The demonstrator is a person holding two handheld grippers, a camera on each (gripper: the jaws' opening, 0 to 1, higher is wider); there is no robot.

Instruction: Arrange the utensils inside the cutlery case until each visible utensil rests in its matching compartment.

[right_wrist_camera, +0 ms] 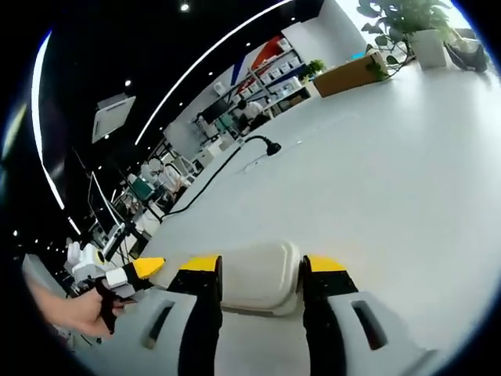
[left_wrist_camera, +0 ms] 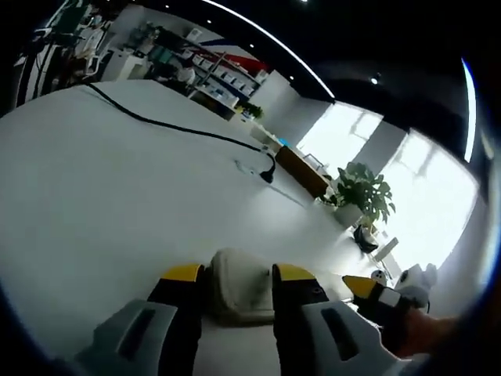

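Left gripper (left_wrist_camera: 237, 274) and right gripper (right_wrist_camera: 261, 265) – jaws parted, each straddling the beige cutlery case (right_wrist_camera: 258, 276) on white table (right_wrist_camera: 391, 157); grip unclear.

My left tool (left_wrist_camera: 239, 294) has the closed cutlery case (left_wrist_camera: 239, 283) lying between its jaws on the bench (left_wrist_camera: 117, 204); my right tool (right_wrist_camera: 262, 282) brackets the same case (right_wrist_camera: 258, 276). Beyond the case a cable (left_wrist_camera: 168, 125) runs across the bench to a plug (left_wrist_camera: 268, 174). A potted plant (left_wrist_camera: 362, 196) stands at the far edge, right of the plug.
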